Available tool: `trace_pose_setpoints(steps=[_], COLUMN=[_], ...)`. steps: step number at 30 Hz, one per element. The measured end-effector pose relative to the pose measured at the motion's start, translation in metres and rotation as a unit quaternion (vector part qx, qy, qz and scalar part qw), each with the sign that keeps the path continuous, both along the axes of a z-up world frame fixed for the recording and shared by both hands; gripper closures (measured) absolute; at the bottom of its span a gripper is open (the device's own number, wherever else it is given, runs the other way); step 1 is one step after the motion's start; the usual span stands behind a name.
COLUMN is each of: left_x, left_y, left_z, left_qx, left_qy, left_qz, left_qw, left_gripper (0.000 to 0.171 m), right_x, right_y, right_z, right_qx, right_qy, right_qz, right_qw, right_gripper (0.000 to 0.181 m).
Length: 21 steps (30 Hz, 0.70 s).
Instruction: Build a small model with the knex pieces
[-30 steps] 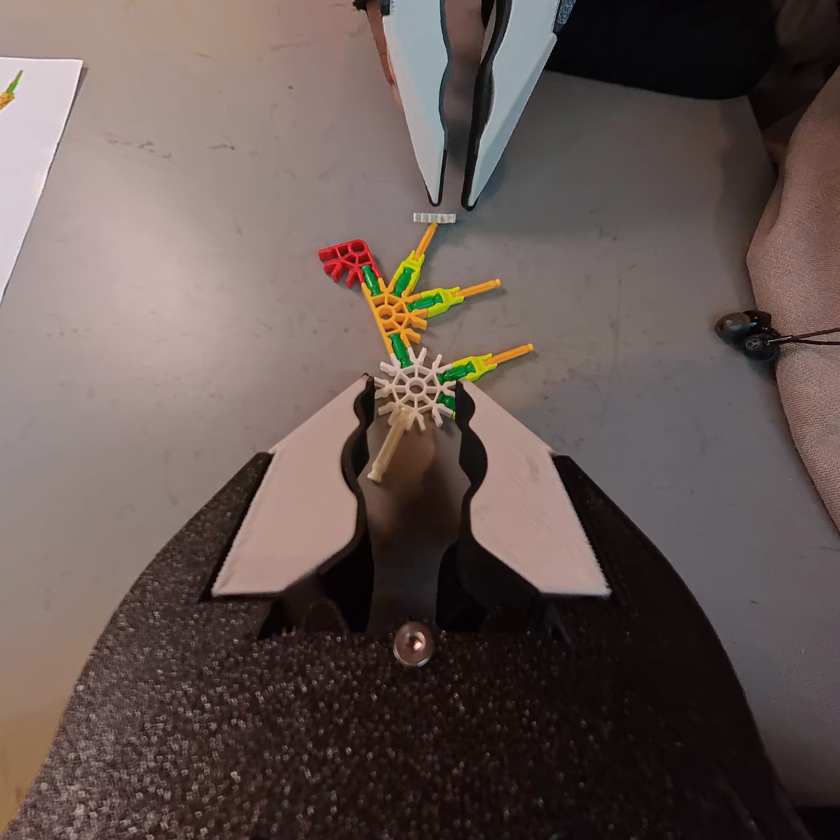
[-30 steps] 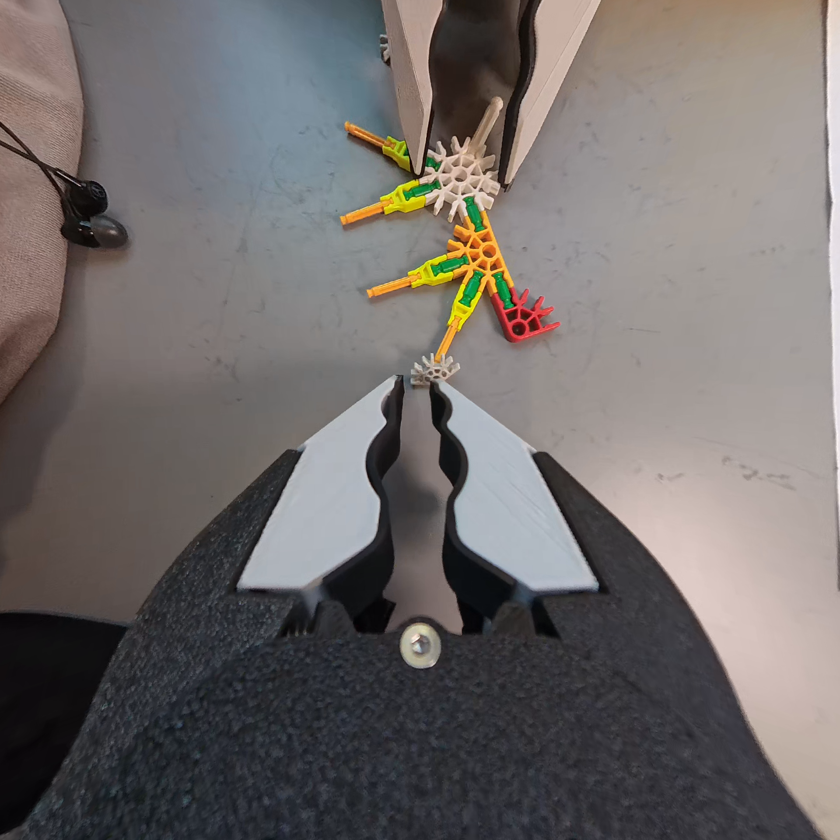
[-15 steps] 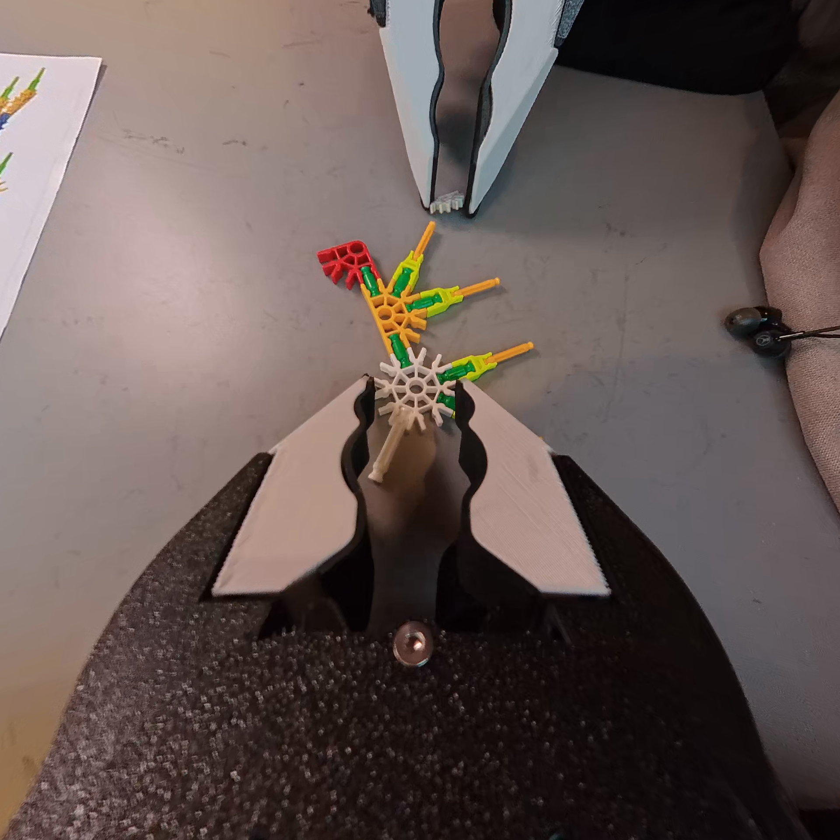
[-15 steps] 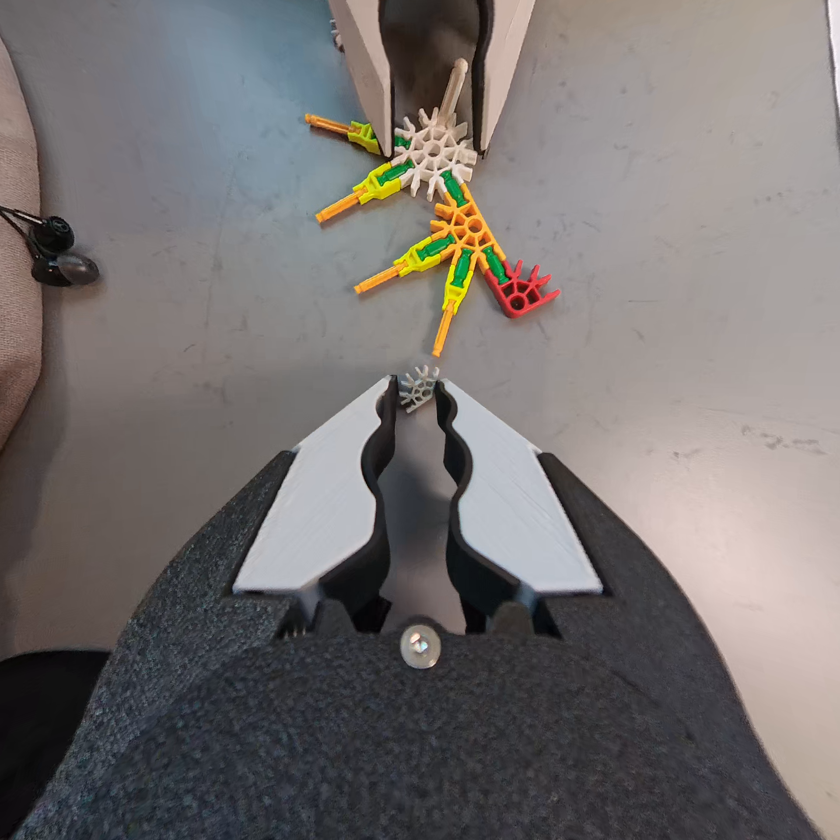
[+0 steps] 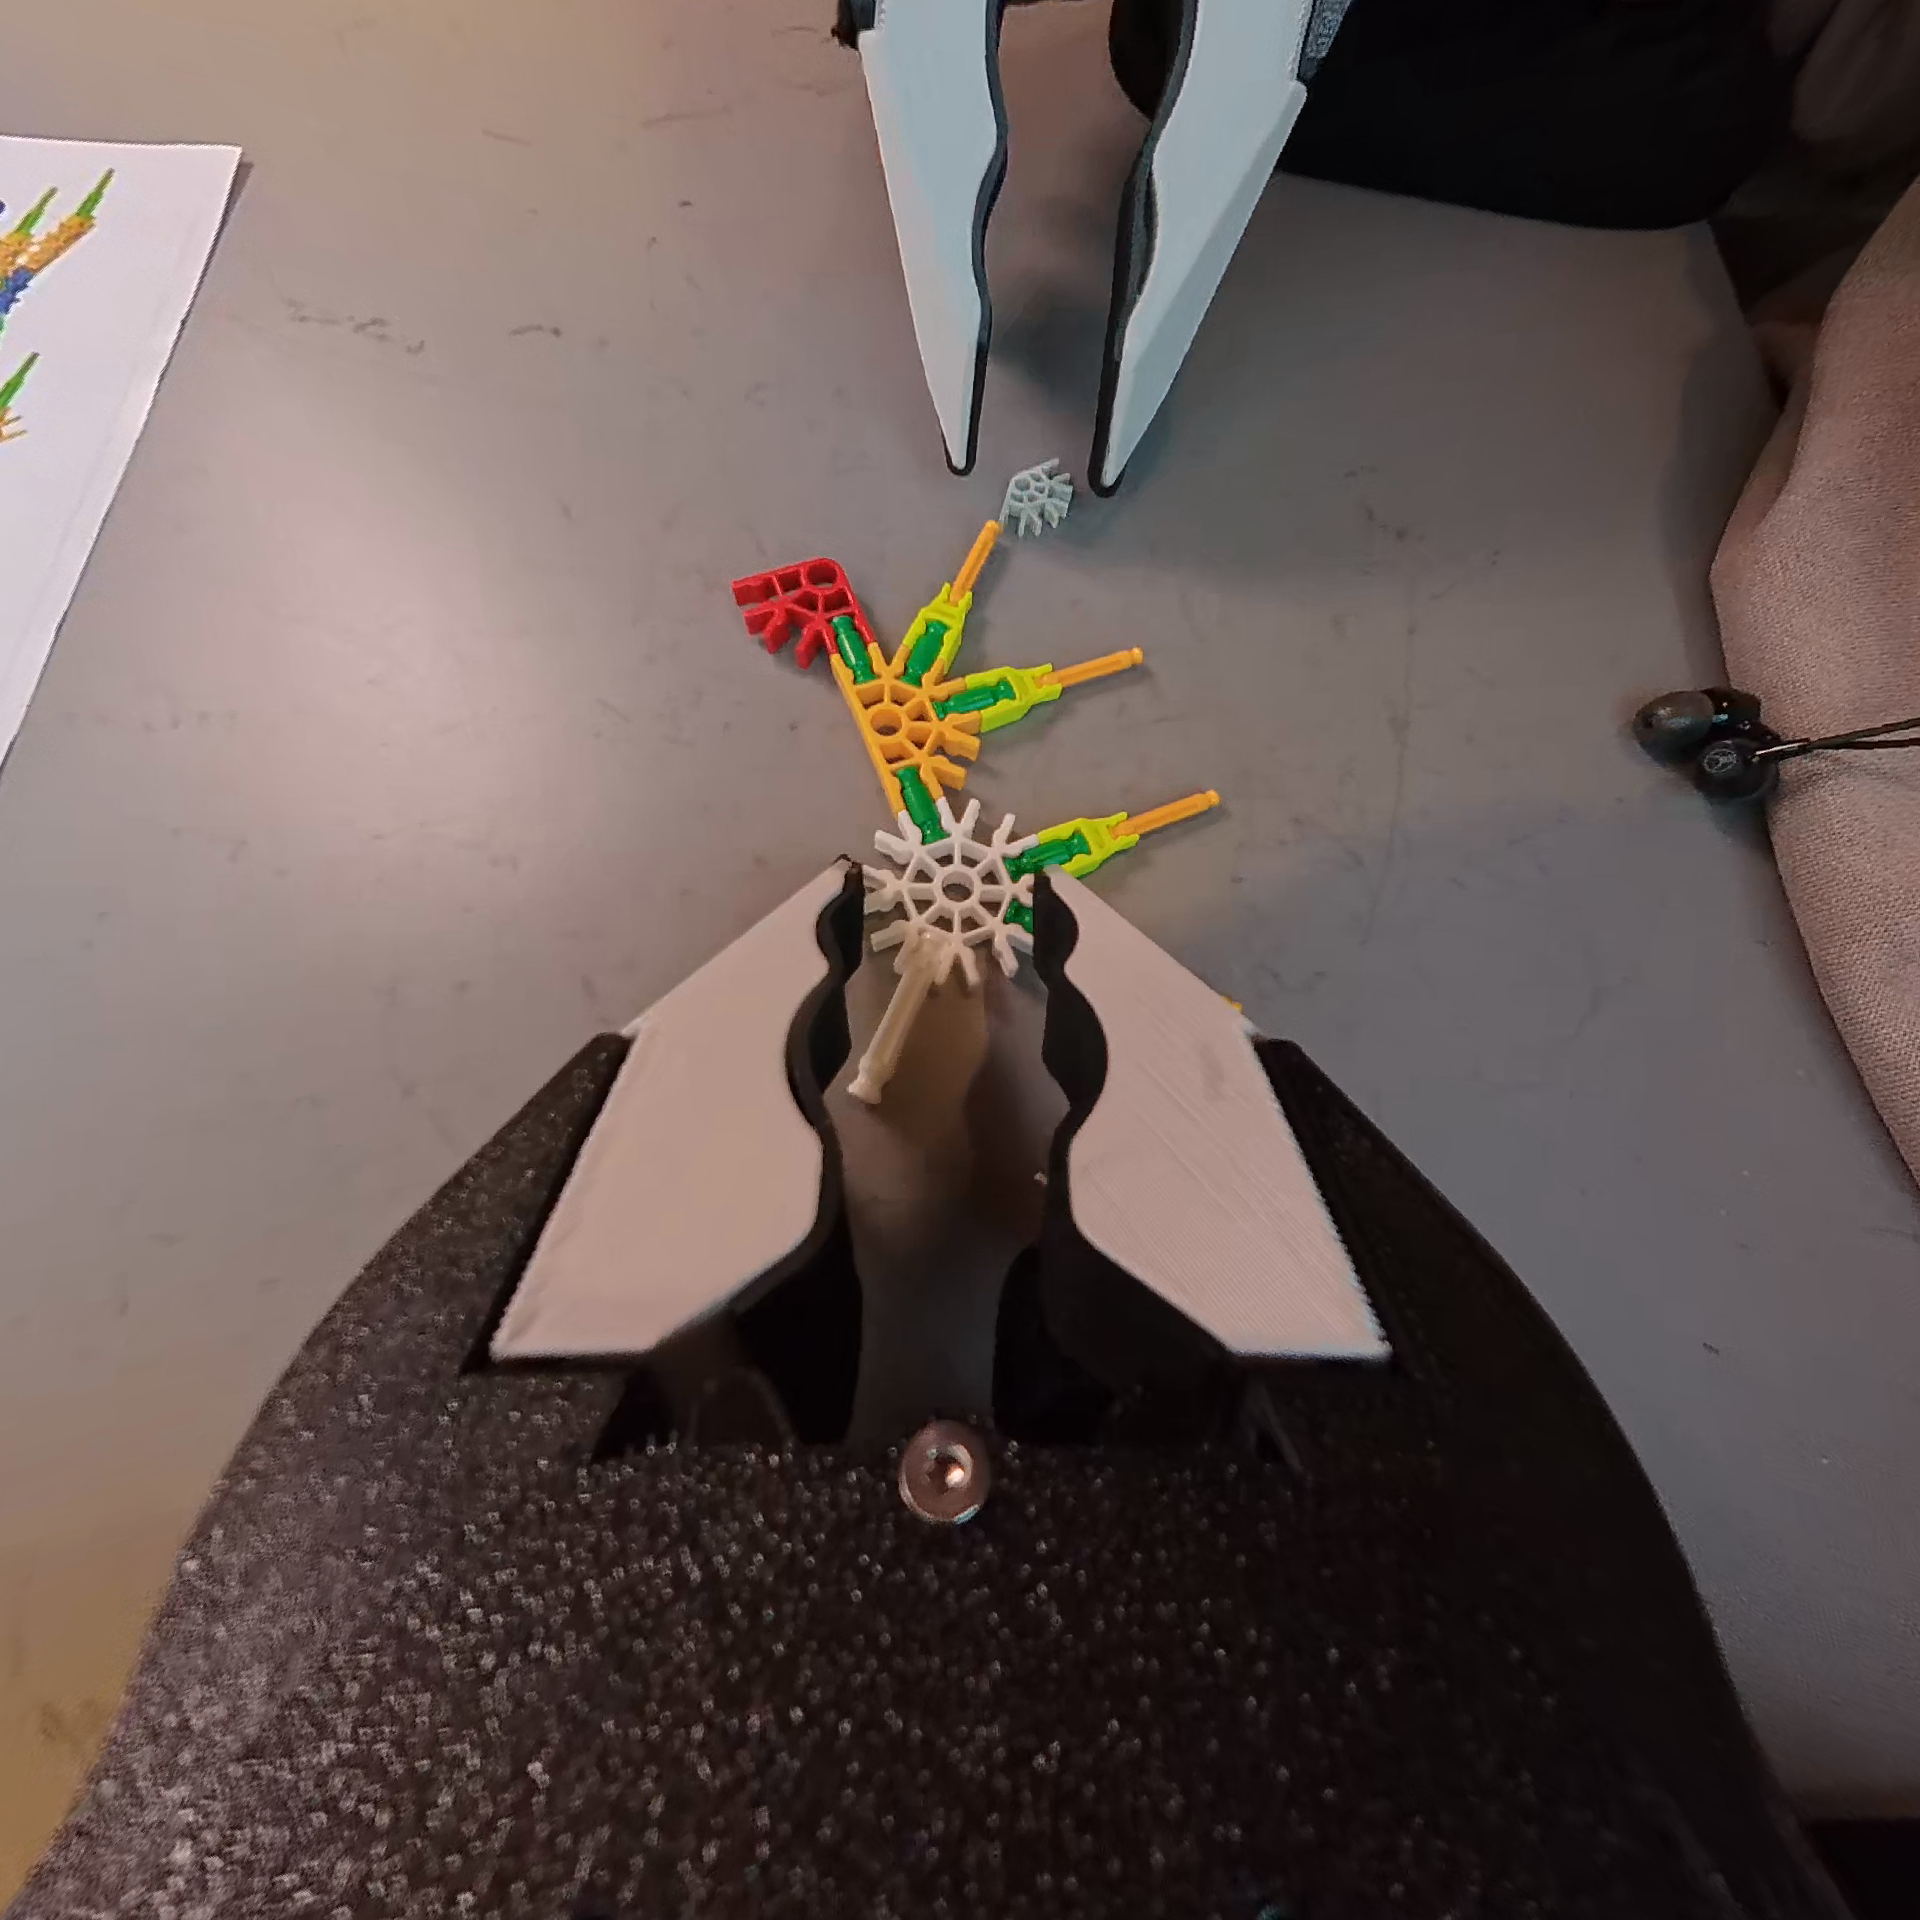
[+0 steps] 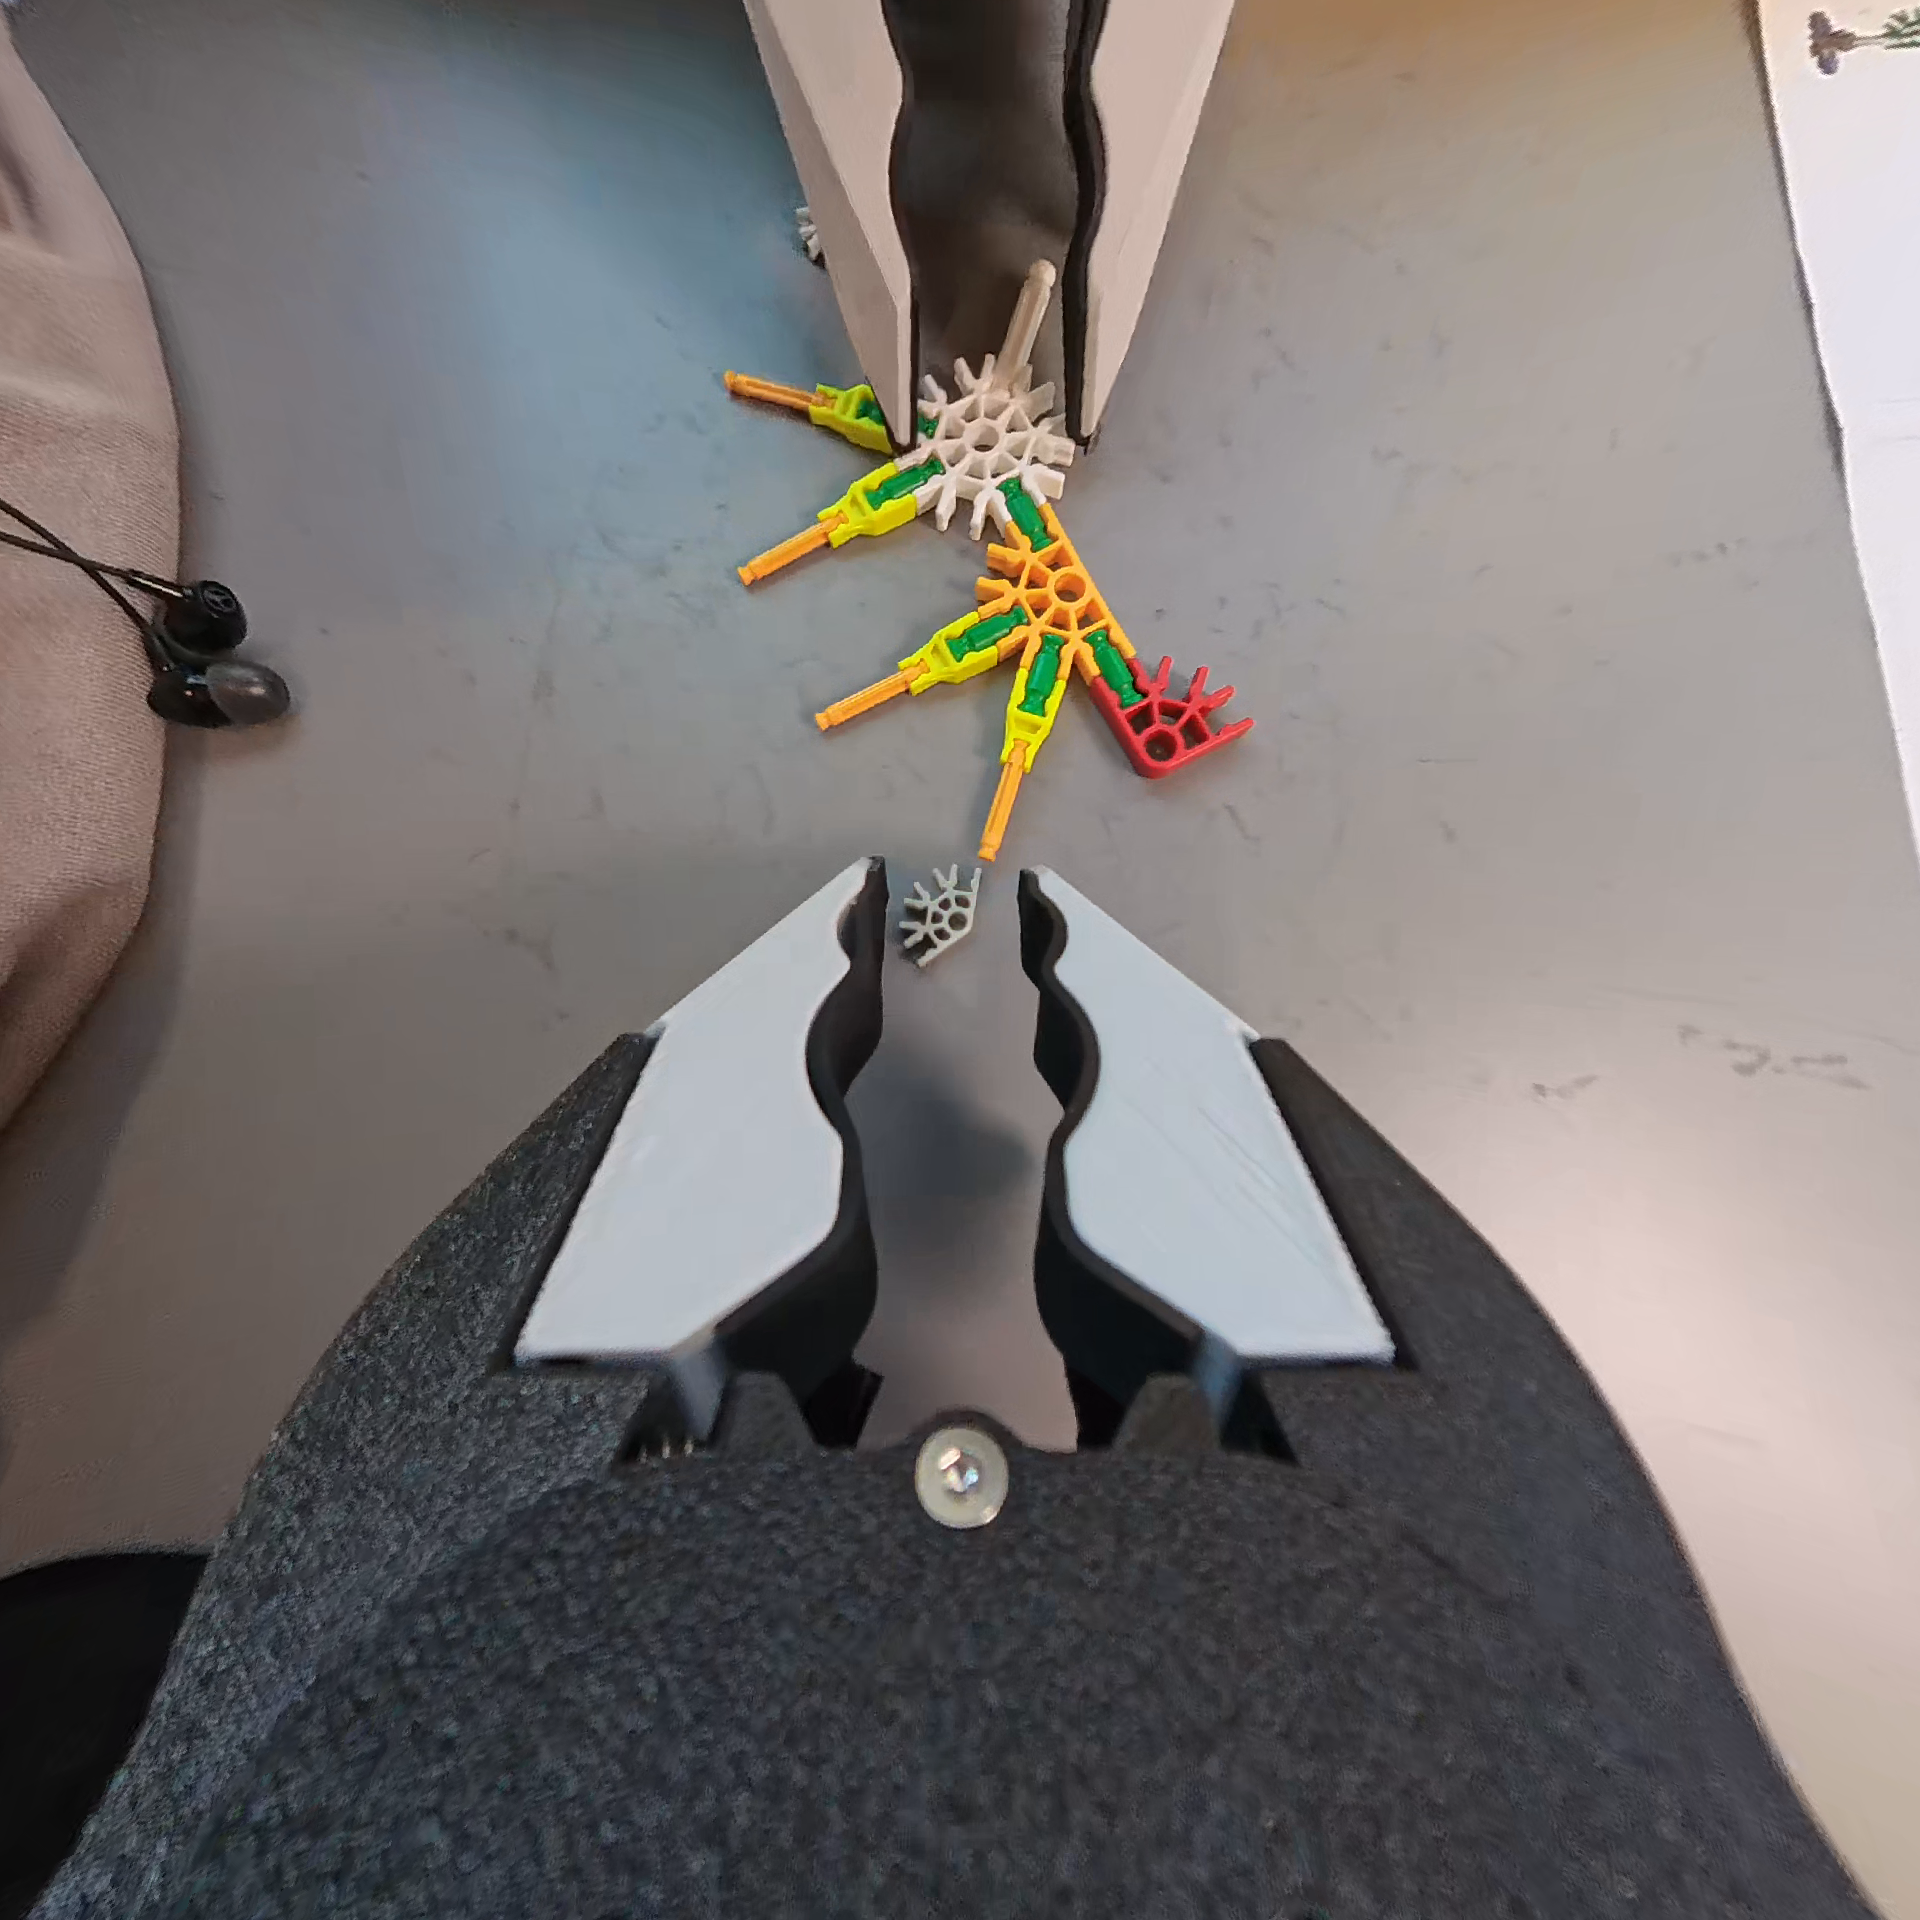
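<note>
The left gripper [image 5: 951,888] has its fingers pinched onto the white snowflake connector [image 5: 954,888], one tip on each side of it, so that's the anchor for everything else. A cream rod [image 5: 902,1029] sticks out of the connector back into the gap between those fingers. Just past the connector sits an orange fan connector [image 5: 902,719], joined by a green rod, with yellow-green clips carrying orange rods splaying off to one side. Beyond that, a red corner connector [image 5: 795,608] caps the far end of the chain. A bit farther, a small grey connector [image 6: 940,914] lies flat on the grey table [image 5: 416,727], right by the tip of the nearest orange rod [image 6: 1003,805]. The right gripper [image 6: 951,883] straddles it with jaws spread, gripping nothing. Off to the side, black earbuds [image 5: 1704,743] rest by a beige cloth [image 5: 1839,727].
</note>
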<state>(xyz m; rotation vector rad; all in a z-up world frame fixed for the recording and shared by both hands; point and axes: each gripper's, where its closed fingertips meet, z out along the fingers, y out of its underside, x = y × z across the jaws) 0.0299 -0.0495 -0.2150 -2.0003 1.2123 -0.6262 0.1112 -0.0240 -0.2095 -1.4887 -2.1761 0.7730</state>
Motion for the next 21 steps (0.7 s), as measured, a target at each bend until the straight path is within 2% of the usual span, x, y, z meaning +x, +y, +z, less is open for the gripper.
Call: trace_pose_setpoints(steps=[1, 3, 5, 11, 18, 21], left_x=[0.000, 0.001, 0.001, -0.001, -0.009, -0.013], left_y=[0.000, 0.000, 0.000, 0.000, 0.000, -0.004], left_z=[0.001, 0.002, 0.001, 0.003, 0.006, -0.001], left_qx=[0.002, 0.008, 0.012, 0.018, 0.009, -0.008], left_qy=[-0.001, -0.003, 0.000, 0.005, -0.006, 0.009], left_qz=[-0.001, -0.002, -0.002, 0.006, 0.016, 0.013], left_qw=[1.000, 1.000, 1.000, 1.000, 1.000, 1.000], left_gripper=[0.140, 0.158, 0.160, 0.158, 0.146, 0.142], right_x=[-0.001, -0.003, -0.004, -0.010, -0.012, -0.014], right_y=[0.001, 0.001, 0.001, 0.003, 0.003, 0.003], right_z=[0.000, -0.002, -0.005, -0.005, -0.009, -0.010], right_qx=[-0.003, -0.012, -0.014, -0.024, -0.010, 0.000], right_qy=[0.002, 0.000, -0.006, -0.001, -0.015, -0.017], right_qz=[-0.006, -0.015, -0.018, -0.043, -0.052, -0.054], right_qw=[1.000, 1.000, 1.000, 0.999, 0.998, 0.998], right_gripper=[0.158, 0.160, 0.163, 0.168, 0.169, 0.170])
